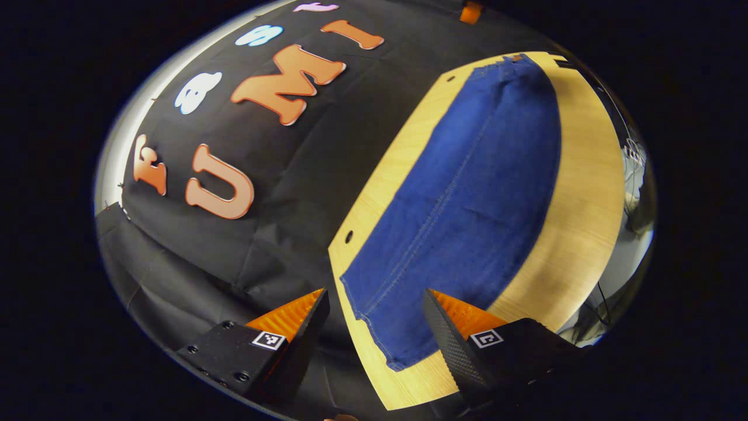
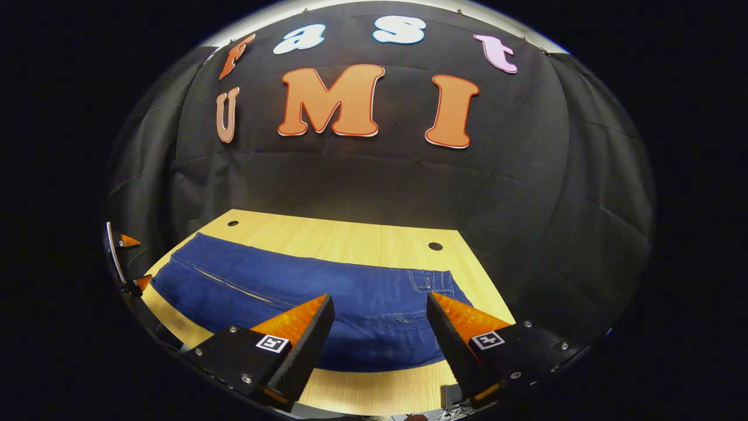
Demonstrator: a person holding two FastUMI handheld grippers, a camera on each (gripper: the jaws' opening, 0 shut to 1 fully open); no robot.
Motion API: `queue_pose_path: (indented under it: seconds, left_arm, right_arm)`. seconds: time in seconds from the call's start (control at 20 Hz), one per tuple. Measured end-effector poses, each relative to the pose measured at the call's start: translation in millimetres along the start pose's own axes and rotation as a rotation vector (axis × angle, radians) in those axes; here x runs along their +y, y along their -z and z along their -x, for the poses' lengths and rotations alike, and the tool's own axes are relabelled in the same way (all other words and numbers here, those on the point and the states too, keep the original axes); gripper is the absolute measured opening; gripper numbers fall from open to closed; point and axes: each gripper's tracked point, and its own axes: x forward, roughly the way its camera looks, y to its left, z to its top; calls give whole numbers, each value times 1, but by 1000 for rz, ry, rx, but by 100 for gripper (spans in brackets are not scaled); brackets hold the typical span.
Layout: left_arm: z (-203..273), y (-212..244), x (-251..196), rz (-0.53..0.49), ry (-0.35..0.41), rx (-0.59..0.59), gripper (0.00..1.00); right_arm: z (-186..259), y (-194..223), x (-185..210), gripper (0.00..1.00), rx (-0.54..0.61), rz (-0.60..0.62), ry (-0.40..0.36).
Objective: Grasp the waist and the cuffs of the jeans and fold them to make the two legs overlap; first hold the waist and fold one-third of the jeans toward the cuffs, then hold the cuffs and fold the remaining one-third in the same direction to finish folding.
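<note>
In the left gripper view, the left gripper (image 1: 374,327) is hanging above the cuff end of the jeans (image 1: 467,193), its jaws spread wide with nothing between them. One finger (image 1: 292,336) is sitting out past the table's edge over the black cloth wall (image 1: 274,193), and the other is overlapping the corner of the cuff. The jeans are lying flat along the wooden table (image 1: 590,199), the legs stacked into one long blue strip running toward the far end, with bare wood showing on both long sides. A small hole (image 1: 349,237) is showing in the tabletop near the edge beside the cuffs.

In the right gripper view, the right gripper (image 2: 380,327) is hovering over the near edge of the table (image 2: 350,237), its jaws likewise wide apart and empty. The jeans (image 2: 263,286) are stretching across the table from left to right, the waist with its belt loops and pocket (image 2: 432,283) lying toward the right end, just ahead of the gripper. At the far left edge, the left gripper (image 2: 131,263) is showing small beside the cuff end. Two holes (image 2: 435,246) are sitting near the table's back edge.
</note>
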Motion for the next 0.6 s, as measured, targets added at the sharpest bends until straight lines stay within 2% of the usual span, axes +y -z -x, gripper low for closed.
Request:
queue_pose_path:
  seconds: [0.35, 0.45, 0.6]
  left_arm:
    - [-17, 27, -56, -155, 149, 30, 99]
    - [-22, 31, -68, -199, 210, 30, 99]
    - [-26, 35, -76, -275, 247, 34, 99]
  right_arm:
    - [5, 12, 0, 98, 34, 53, -3]
    - [6, 13, -2, 98, 44, 42, 3]
    - [6, 16, -7, 98, 56, 19, 10]
